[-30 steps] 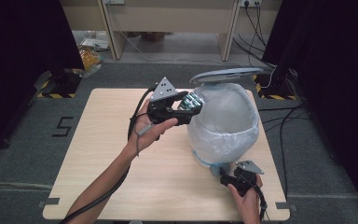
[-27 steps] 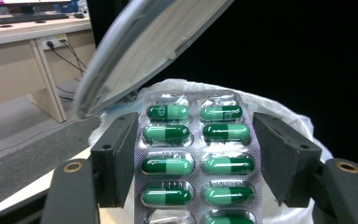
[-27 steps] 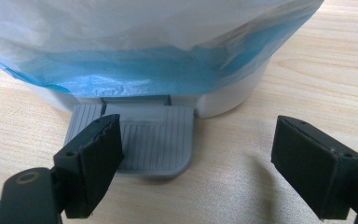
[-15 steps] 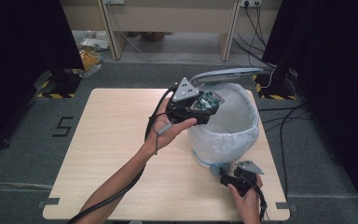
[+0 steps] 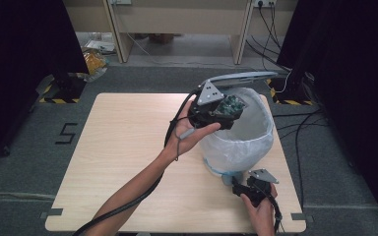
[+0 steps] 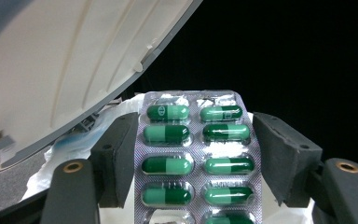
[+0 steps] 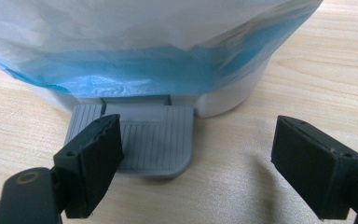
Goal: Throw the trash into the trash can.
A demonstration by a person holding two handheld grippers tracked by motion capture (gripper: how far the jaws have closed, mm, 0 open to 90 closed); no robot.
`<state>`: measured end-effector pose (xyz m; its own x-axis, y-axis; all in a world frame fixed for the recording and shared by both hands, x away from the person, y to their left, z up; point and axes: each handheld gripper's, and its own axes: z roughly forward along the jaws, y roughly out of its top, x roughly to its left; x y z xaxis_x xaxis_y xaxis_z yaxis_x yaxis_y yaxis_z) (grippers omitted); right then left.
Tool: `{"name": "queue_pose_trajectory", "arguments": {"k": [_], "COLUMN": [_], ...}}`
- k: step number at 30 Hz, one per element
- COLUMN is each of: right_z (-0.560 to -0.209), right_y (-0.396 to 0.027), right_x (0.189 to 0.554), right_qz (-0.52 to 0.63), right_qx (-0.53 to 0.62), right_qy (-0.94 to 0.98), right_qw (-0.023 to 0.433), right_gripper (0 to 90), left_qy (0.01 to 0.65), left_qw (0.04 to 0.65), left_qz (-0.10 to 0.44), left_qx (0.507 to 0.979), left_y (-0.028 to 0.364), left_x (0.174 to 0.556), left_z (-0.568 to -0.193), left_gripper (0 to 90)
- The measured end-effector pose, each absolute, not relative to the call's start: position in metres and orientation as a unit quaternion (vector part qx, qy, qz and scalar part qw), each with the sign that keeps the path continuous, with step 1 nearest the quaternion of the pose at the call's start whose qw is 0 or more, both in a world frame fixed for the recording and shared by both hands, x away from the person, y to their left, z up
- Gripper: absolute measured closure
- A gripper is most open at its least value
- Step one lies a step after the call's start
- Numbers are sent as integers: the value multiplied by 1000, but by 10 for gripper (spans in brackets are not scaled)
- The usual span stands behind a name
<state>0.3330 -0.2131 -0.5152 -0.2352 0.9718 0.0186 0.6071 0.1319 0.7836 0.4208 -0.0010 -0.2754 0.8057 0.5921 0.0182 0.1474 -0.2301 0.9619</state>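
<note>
Silver foil backed the blister pack (image 6: 196, 154) that the left tool (image 5: 225, 109) clenched by its long edges, the two black jaws pressing in from either side, with the pack raised over the open mouth of the pedal bin (image 5: 241, 142) and just under the lifted lid (image 5: 238, 78). The right tool (image 7: 196, 163) rested low on the worktop (image 5: 128, 147) at the bin's foot, its jaws spread with nothing between them, the left one lying on the ribbed grey pedal (image 7: 142, 140). To do this step well, I judged, the pedal should be kept pressed so that the lid stays up, and the left tool should carry the pack well inside the rim and clear of the lid's edge before letting go, so that it falls into the white liner (image 5: 236, 147) and not onto the worktop. The pack showed two rows of two-tone green capsules under clear bubbles, flat and unbent, its lower end hidden.
</note>
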Motion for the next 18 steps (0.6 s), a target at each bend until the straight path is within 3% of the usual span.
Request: {"name": "queue_pose_trajectory", "arguments": {"k": [12,15,18], "right_z": [-515,-515,-515], "right_y": [-213,-213,-213], "right_x": [333,333,333], "right_qz": [347,348,348], "right_qx": [560,560,560], "right_qy": [705,705,705], "right_qw": [262,262,262], "right_gripper": [169,169,169], "left_qy": [250,252,251], "left_qw": [561,561,559], "left_qz": [208,207,211], "left_qx": [761,761,762], "left_y": [-9,-9,-9], "left_x": [428,428,427], "left_z": [-287,-288,-286], "left_gripper": [338,263,250]}}
